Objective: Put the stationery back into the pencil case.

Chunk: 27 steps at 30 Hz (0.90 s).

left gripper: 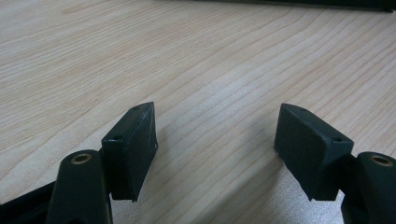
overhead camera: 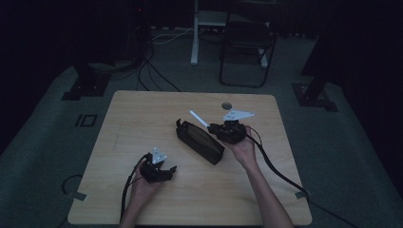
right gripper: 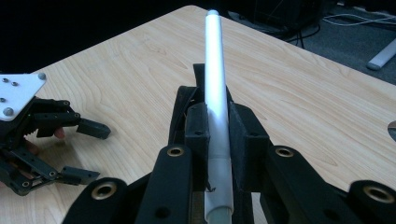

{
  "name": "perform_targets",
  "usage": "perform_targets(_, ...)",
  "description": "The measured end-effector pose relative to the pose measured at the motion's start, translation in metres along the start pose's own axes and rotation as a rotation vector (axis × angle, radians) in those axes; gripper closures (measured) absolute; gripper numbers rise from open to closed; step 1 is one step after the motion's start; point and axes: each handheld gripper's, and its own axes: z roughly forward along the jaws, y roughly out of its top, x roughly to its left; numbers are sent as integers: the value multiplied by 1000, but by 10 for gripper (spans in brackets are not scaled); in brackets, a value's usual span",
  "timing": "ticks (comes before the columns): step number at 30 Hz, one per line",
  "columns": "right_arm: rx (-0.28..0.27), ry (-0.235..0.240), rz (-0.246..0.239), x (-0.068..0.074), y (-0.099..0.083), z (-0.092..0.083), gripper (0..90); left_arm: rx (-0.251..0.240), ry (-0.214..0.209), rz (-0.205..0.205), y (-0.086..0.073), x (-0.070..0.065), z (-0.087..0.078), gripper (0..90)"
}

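We see the right hand-held gripper (right gripper: 218, 140) pinching a white pen (right gripper: 215, 84): a slim, smooth, matte cylinder with a rounded tip, whose lower end turns grey below the pads. In the right gripper view it runs from 6 o'clock straight up toward 12 o'clock, its tip well beyond the black pads pressed against its sides. From the high view we find the pen (overhead camera: 198, 118) just right of the desk's (overhead camera: 142, 109) centre, pointing toward 10 o'clock from the right hand-held gripper (overhead camera: 216, 127). Just beside it, at its 7 o'clock, lies a dark pencil case (overhead camera: 199, 141). Our left hand-held gripper (left gripper: 217, 144) hangs spread wide over bare wood, at the desk's 7 o'clock.
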Motion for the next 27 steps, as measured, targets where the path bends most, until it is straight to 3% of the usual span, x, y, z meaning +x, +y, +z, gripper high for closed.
perform_targets(27, 38, 7, -1, 5, -11, 16, 787, 0, 0, 1, 0, 0, 0, 301)
